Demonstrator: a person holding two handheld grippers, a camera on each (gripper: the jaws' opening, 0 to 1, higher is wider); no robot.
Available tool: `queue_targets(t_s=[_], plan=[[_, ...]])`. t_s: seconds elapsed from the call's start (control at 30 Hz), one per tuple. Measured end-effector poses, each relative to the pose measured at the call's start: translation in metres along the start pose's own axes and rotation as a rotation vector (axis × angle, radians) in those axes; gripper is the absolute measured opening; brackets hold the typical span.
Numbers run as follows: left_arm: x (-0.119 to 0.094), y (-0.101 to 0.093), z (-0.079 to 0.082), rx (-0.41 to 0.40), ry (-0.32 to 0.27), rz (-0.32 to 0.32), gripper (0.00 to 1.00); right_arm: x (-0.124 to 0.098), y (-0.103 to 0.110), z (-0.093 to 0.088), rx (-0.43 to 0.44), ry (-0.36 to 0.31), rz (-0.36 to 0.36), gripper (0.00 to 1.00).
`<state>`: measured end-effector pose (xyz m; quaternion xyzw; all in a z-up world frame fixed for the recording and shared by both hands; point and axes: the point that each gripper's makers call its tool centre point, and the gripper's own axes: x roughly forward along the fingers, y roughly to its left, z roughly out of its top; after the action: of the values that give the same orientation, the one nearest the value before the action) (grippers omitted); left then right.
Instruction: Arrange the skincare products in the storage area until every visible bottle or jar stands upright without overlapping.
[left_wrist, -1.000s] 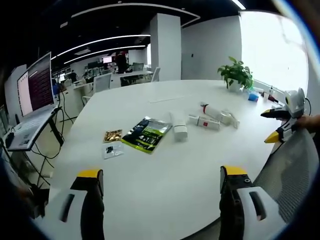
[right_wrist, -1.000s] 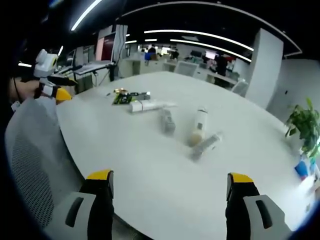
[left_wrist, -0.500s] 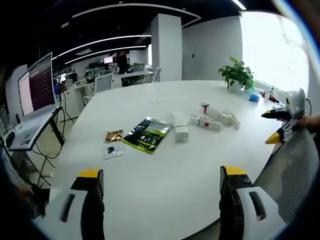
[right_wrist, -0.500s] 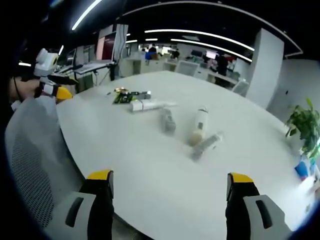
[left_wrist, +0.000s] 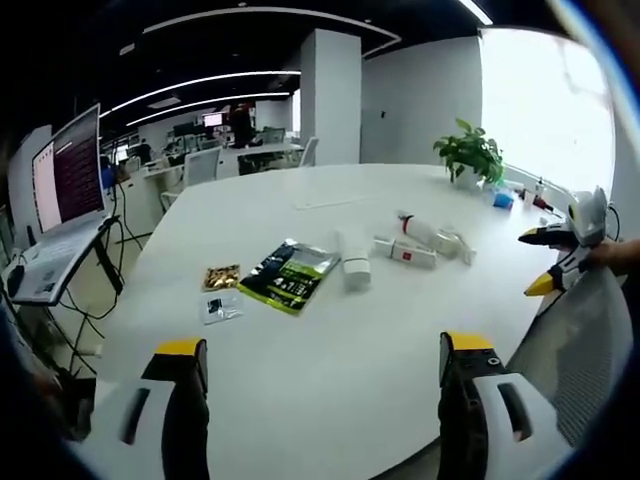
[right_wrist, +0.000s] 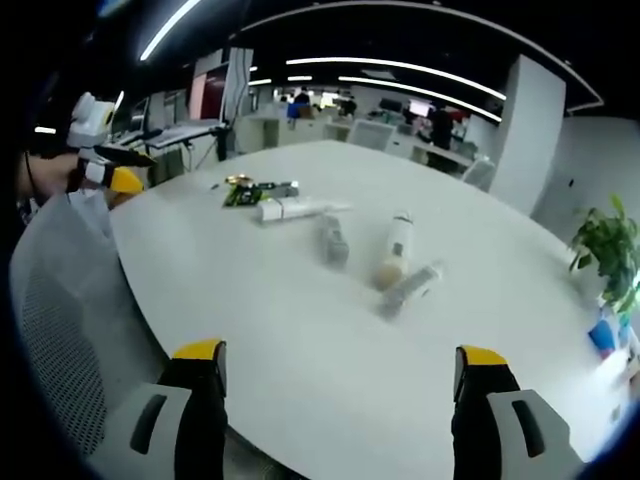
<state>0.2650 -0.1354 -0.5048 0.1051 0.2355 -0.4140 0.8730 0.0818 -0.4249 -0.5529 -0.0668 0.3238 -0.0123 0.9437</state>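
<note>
My left gripper (left_wrist: 315, 385) is released, jaws set wide apart above the near edge of the white table (left_wrist: 330, 420), holding nothing. My right gripper (right_wrist: 340, 395) is likewise released and empty over its own edge of the table. The skincare products all lie on their sides in a loose cluster near the middle of the table, none upright. Taking the green packet (left_wrist: 290, 273) as landmark: a white tube (left_wrist: 352, 262) lies just beside it, on the side toward the potted plant (left_wrist: 470, 152). Further toward the plant lie a small white bottle (left_wrist: 404, 251) with a red mark, a longer white bottle (left_wrist: 420, 229) with a red band, and a pale tube (left_wrist: 455, 243), close together; I cannot tell whether they touch. On the packet's opposite side lie a gold sachet (left_wrist: 221, 277) and a clear sachet (left_wrist: 219, 306).
</note>
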Motion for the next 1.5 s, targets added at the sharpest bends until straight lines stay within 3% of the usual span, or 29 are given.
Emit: queue_targets(t_s=[0.23,0.4,0.57,1.07,1.5], plan=[[0.015,-0.001,0.013,-0.024,0.001,-0.029,0.9,0.0,-0.001,-0.001,0.011,0.001,-0.004,0.99],[0.036,-0.011,0.018,0.033,0.053,-0.086,0.83,0.0,-0.002,-0.001,0.019,-0.004,-0.008,0.99],[0.055,-0.023,0.025,0.038,0.08,-0.122,0.83,0.0,-0.003,0.0,0.024,-0.009,-0.01,0.99],[0.095,-0.03,0.029,0.073,0.171,-0.18,0.78,0.0,-0.003,-0.002,0.026,0.0,-0.007,0.98],[0.151,-0.039,0.047,0.059,0.227,-0.264,0.75,0.002,-0.001,-0.006,0.023,0.022,0.003,0.98]])
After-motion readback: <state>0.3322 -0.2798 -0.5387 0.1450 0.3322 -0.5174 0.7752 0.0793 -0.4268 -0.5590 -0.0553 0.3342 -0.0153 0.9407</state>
